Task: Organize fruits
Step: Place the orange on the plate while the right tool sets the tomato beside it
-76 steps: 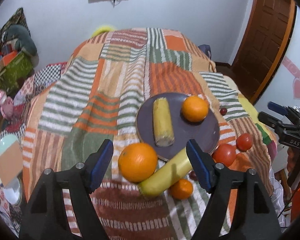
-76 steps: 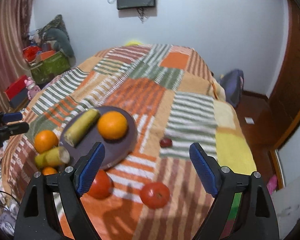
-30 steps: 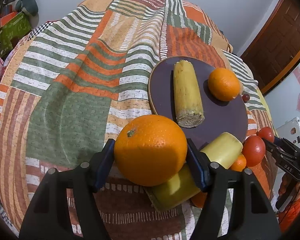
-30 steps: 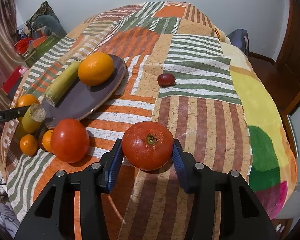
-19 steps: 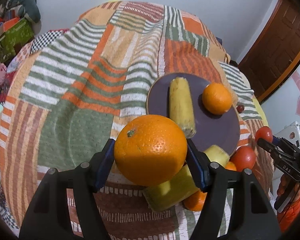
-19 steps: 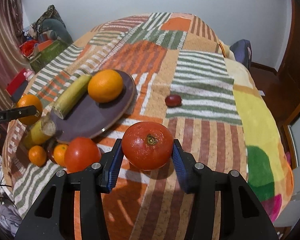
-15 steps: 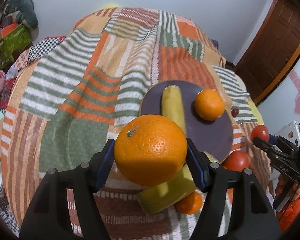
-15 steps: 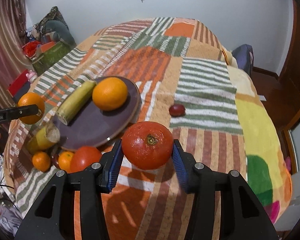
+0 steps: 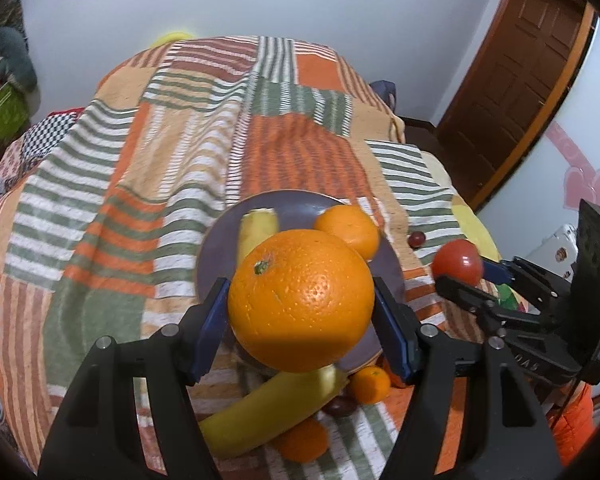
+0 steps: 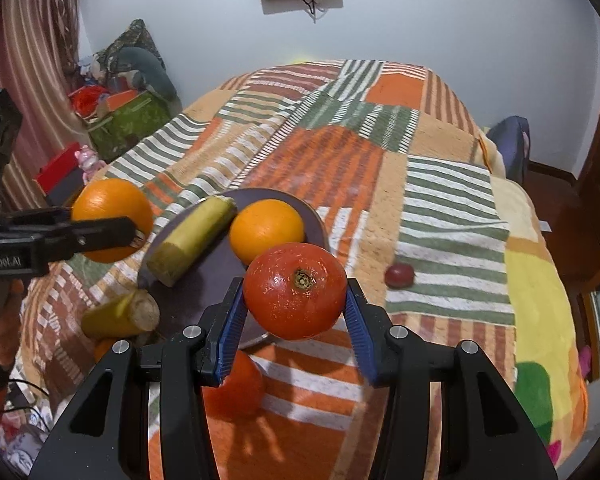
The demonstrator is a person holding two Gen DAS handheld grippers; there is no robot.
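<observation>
My left gripper (image 9: 300, 312) is shut on a large orange (image 9: 300, 300) and holds it in the air over the near edge of the dark purple plate (image 9: 292, 204). My right gripper (image 10: 296, 304) is shut on a red tomato (image 10: 295, 290), held above the plate's (image 10: 204, 280) right rim. On the plate lie a banana piece (image 10: 192, 240) and a second orange (image 10: 266, 230). The tomato also shows in the left wrist view (image 9: 457, 267), and the held orange in the right wrist view (image 10: 112, 218).
On the striped blanket (image 9: 140, 184) near the plate lie another banana piece (image 9: 268, 420), small mandarins (image 9: 370, 384), a second tomato (image 10: 232, 384) and a small dark red fruit (image 10: 399, 275). Boxes and toys (image 10: 120, 116) stand left of the bed. A door (image 9: 512, 76) is at right.
Both grippers closed on their fruit and lifted it off the blanket. Since half a second ago both have risen further and moved in over the plate.
</observation>
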